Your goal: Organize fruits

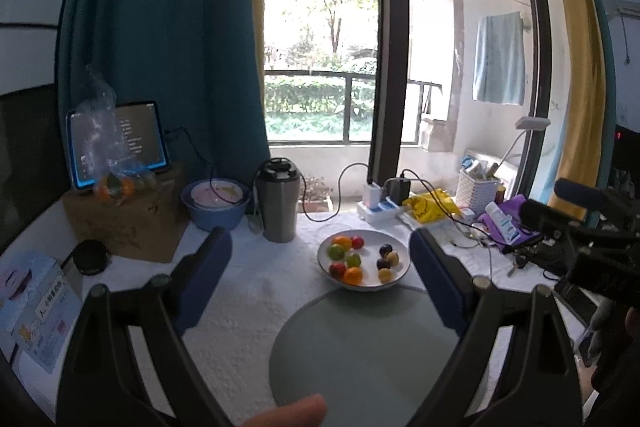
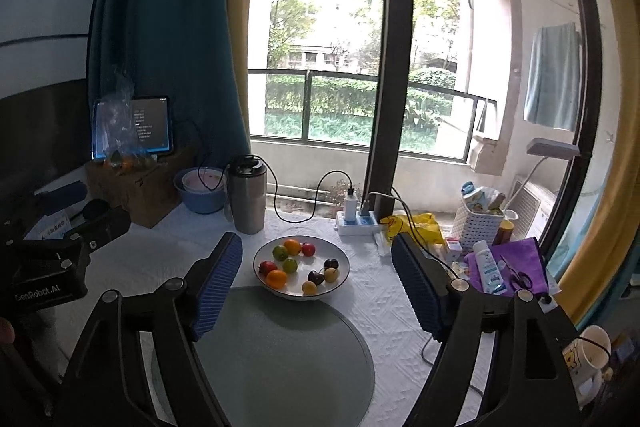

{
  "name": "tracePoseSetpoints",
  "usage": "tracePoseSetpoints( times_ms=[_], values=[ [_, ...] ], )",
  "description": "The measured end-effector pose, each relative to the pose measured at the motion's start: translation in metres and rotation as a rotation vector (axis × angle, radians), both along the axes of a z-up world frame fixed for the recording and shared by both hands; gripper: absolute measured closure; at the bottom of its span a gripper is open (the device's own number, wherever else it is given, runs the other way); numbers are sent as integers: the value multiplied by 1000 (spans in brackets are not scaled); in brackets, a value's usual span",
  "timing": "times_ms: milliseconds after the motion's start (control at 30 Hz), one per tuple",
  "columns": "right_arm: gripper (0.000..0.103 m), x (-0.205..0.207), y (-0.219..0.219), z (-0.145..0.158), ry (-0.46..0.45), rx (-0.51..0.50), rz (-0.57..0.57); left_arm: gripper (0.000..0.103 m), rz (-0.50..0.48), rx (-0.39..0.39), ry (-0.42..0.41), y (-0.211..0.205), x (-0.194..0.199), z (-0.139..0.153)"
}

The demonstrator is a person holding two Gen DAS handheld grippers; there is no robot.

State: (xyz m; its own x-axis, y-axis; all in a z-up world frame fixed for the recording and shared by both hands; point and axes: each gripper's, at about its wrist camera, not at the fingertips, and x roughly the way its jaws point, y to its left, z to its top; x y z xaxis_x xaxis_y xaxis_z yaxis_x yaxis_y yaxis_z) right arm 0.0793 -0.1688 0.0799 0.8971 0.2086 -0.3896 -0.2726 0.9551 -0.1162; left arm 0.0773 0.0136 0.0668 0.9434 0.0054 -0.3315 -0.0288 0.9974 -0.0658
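Observation:
A white plate [image 1: 396,247] [image 2: 340,259] holds several small fruits: an orange [image 1: 353,275] [image 2: 277,278], green, red, yellow and dark purple ones [image 1: 385,249] [image 2: 331,263]. It stands on the white tablecloth just beyond a round grey-green mat [image 1: 360,355] [image 2: 280,347]. My left gripper [image 1: 320,279] is open and empty, held above the mat short of the plate. My right gripper [image 2: 316,279] is open and empty too, above the mat near the plate. The right gripper's body shows at the right of the left wrist view [image 1: 580,227].
A steel tumbler [image 1: 278,203] [image 2: 248,199], a blue bowl [image 1: 216,203] and a cardboard box [image 1: 128,223] with a tablet and bagged oranges [image 1: 116,187] stand at the back left. A power strip [image 2: 358,223], white basket [image 2: 480,223], purple cloth [image 2: 516,259] and scissors lie right.

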Motion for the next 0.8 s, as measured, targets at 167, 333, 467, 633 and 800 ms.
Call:
tracePoseSetpoints(
  times_ms=[167, 333, 467, 633, 800],
  values=[
    [23, -5, -8, -5, 9, 11, -25, 12, 37, 2, -6, 4, -4, -3],
    [23, -4, -10, -7, 16, 14, -35, 12, 41, -8, -6, 7, -8, -2],
    [23, -4, -10, -8, 19, 15, -34, 12, 40, -13, -8, 8, -8, -2],
    [23, -3, -10, -10, 27, 14, -37, 12, 39, -17, -7, 7, -9, -1],
    [23, -2, -12, -11, 30, 18, -40, 12, 29, -12, -6, 4, -9, -1]
  ],
)
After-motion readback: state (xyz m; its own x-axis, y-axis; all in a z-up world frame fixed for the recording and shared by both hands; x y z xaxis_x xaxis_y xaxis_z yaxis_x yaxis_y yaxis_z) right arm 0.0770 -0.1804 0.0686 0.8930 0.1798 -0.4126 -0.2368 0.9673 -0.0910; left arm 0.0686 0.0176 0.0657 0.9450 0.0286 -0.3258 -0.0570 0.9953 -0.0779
